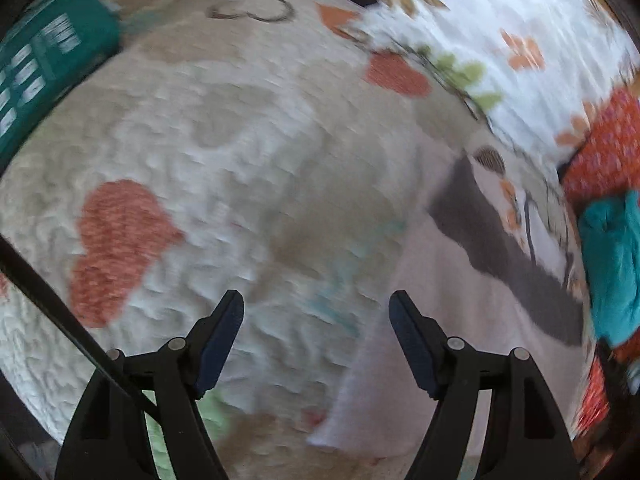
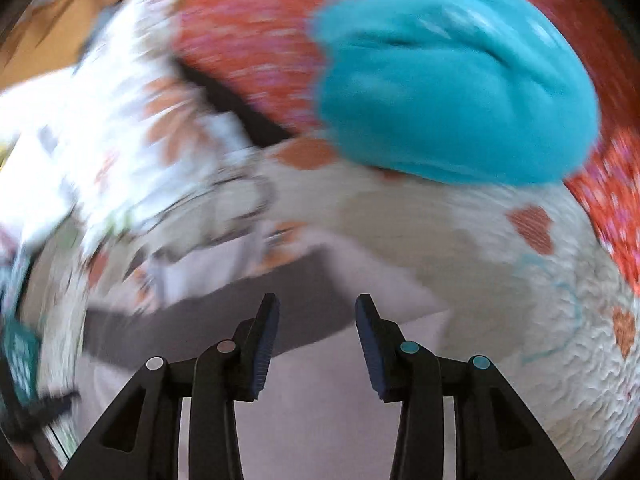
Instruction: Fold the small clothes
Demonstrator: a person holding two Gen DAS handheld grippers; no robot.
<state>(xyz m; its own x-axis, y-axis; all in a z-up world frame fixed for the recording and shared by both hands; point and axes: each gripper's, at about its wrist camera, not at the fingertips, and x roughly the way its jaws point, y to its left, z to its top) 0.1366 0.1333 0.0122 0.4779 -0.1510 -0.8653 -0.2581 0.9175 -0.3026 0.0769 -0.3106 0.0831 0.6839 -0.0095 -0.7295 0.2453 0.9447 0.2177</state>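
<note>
With both the left gripper (image 1: pixel 316 336) and right gripper (image 2: pixel 317 338) empty and agape, the pale pink-and-grey cotton garment (image 1: pixel 460 304) at lower right may bunch if pinched off its edge

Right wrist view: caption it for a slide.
Open right gripper above a pale garment, teal cloth beyond.

A broad stretch of the quilted bedspread (image 1: pixel 240 152) lies bare ahead of the left claw (image 1: pixel 316 336), whose jaws stand wide with nothing between them. To its right the way is taken up by the pale pink garment (image 1: pixel 440 320) spread flat. Farther right, a teal cloth bundle (image 1: pixel 612 264) is heaped on an orange patterned cloth (image 1: pixel 608 148). A green basket (image 1: pixel 52 52) closes off the far left. Under the right claw (image 2: pixel 316 320), the pink garment's surface is unobstructed; beyond it the teal bundle stands in the path.
</note>
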